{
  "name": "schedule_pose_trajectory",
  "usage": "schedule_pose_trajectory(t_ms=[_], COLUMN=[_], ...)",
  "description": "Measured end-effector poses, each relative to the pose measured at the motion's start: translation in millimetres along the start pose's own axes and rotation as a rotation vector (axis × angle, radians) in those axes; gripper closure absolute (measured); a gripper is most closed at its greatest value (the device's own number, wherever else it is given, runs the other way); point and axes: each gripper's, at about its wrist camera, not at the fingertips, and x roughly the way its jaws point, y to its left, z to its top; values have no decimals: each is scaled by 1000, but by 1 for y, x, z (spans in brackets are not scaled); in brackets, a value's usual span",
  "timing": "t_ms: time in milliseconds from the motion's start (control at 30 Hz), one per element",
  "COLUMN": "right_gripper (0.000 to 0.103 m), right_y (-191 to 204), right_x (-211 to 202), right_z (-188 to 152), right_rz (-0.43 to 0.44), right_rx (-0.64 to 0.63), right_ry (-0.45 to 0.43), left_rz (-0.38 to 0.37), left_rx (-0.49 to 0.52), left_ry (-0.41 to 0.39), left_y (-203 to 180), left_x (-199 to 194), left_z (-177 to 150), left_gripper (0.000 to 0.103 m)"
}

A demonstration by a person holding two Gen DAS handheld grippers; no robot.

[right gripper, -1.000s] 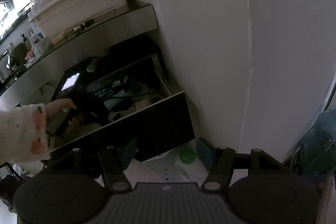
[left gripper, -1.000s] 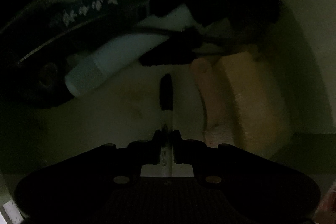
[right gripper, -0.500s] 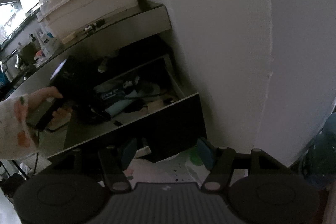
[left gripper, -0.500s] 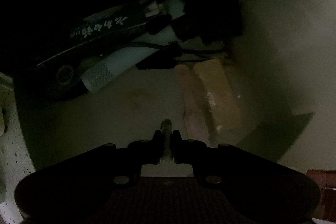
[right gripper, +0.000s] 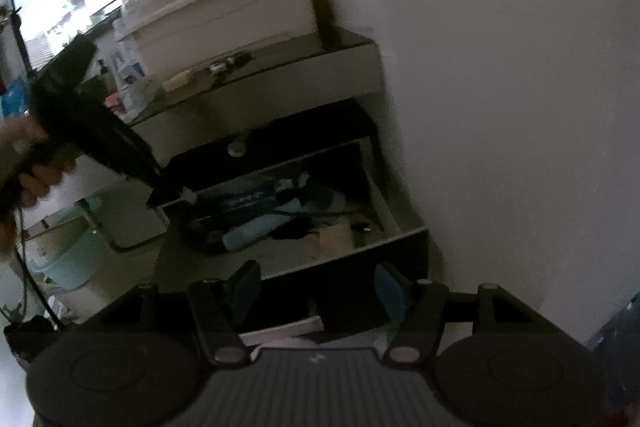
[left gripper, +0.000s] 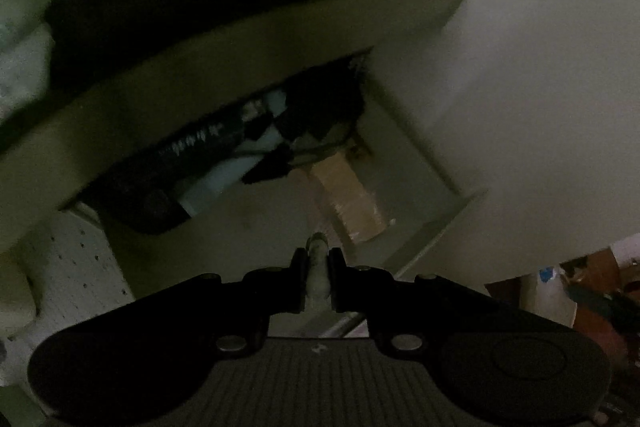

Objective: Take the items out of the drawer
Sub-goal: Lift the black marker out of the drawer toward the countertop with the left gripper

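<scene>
My left gripper (left gripper: pixel 318 261) is shut on a marker pen (left gripper: pixel 317 267), pale barrel end-on between the fingers, held above the open drawer (left gripper: pixel 436 227). It also shows in the right wrist view (right gripper: pixel 176 193), lifted at the drawer's left. The drawer (right gripper: pixel 344 251) holds a pale blue tube (right gripper: pixel 260 229), black cables and a tan block (right gripper: pixel 335 238). My right gripper (right gripper: pixel 316 291) is open and empty, in front of the drawer's dark front panel.
A white wall (right gripper: pixel 500 87) is right of the drawer. On the counter above stands a large cream lidded box (right gripper: pixel 224 15) with small items beside it. A white perforated sheet (left gripper: pixel 76 267) lies lower left.
My left gripper rose out of the drawer with the marker, which turned end-on to the camera. The right gripper moved closer to the drawer and stayed open.
</scene>
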Motion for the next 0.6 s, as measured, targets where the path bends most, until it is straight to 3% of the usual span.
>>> schedule_pose_trajectory(t_ms=[367, 600], right_gripper=[40, 40], right_y=[31, 38], right_x=[1, -3], right_z=[12, 6], right_rz=[85, 96], right_rx=[-82, -83], right_ry=[-32, -25], left_rz=[-61, 14], left_rx=[-82, -124], left_ry=[-84, -218], left_y=[8, 20], left_x=[-108, -152], left_z=[31, 79], left_gripper=[92, 92])
